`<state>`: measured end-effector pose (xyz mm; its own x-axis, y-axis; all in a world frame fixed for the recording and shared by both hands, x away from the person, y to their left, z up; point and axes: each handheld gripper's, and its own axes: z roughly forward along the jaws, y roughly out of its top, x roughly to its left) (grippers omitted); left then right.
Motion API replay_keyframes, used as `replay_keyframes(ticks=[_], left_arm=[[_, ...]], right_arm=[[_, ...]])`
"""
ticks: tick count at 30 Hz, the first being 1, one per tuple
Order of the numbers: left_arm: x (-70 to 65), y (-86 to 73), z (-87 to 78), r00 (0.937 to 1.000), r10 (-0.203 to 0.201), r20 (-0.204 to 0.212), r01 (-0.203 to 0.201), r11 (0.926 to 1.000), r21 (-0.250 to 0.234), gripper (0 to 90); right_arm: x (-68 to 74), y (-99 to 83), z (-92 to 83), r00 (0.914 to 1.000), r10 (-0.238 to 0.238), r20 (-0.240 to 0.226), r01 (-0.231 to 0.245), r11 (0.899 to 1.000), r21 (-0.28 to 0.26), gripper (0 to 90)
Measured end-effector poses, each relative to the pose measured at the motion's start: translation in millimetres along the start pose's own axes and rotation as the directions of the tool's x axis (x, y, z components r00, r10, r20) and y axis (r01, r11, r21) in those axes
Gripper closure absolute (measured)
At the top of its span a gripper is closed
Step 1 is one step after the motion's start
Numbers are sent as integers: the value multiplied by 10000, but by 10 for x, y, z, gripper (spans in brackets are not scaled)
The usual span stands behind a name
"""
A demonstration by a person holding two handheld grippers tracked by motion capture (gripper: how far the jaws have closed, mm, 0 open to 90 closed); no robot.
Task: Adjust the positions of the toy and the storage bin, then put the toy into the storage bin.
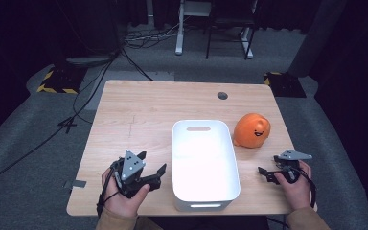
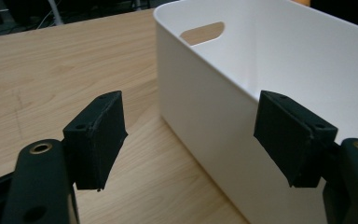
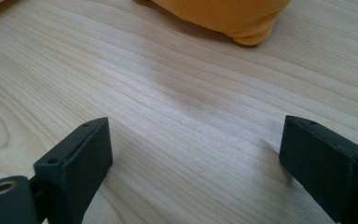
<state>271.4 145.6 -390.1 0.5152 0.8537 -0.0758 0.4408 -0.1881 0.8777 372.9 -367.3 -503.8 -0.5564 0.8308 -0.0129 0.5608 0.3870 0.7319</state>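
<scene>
White bin (image 1: 205, 165): mid-table, between your hands. Orange toy (image 1: 252, 130): just right of it; the smiling face shows from the high view. Left gripper (image 1: 152, 165): jaws apart, empty, just beside the bin wall. Right gripper (image 1: 264, 173): spread wide, empty, near the toy.

high view looks down; tool views sit close, sharing the table (image 1: 139, 110).
</scene>
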Motion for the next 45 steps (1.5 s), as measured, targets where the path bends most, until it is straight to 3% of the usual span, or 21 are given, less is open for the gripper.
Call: replay_keyframes(ticks=[7, 14, 21, 27, 32, 40, 42, 45], left_arm=[[301, -87, 82, 9968, -366, -708, 378, 9992, 151, 246], [556, -273, 224, 9928, -438, -1112, 541, 9943, 915, 230], [678, -418, 392, 9907, -474, -1279, 658, 9874, 1439, 226], [789, -561, 519, 9880, -709, -1370, 966, 9768, 1912, 227], [834, -652, 588, 9854, -899, -1444, 1187, 9716, 2048, 222], [883, -765, 676, 9827, -799, -1670, 1180, 9654, 2326, 200], [902, -796, 700, 9824, -599, -1771, 1015, 9664, 2361, 184], [905, -803, 736, 9759, -694, -2067, 1251, 9547, 2700, 172]], right_arm=[[0, 0, 0, 10000, -2, 5, 2, 10000, -8, 95], [0, 0, 0, 10000, 6, 7, -6, 10000, -6, 95], [0, 0, 0, 10000, 4, -1, -4, 10000, -3, 95], [0, 0, 0, 10000, 8, 7, -8, 10000, -4, 95], [0, 0, 0, 10000, 7, 6, -7, 10000, -5, 96], [-1, 0, 0, 10000, 0, -1, 0, 10000, 0, 96], [0, 0, 0, 10000, 2, 0, -2, 10000, 3, 95], [0, 0, 0, 10000, 5, 2, -5, 10000, 1, 95]])
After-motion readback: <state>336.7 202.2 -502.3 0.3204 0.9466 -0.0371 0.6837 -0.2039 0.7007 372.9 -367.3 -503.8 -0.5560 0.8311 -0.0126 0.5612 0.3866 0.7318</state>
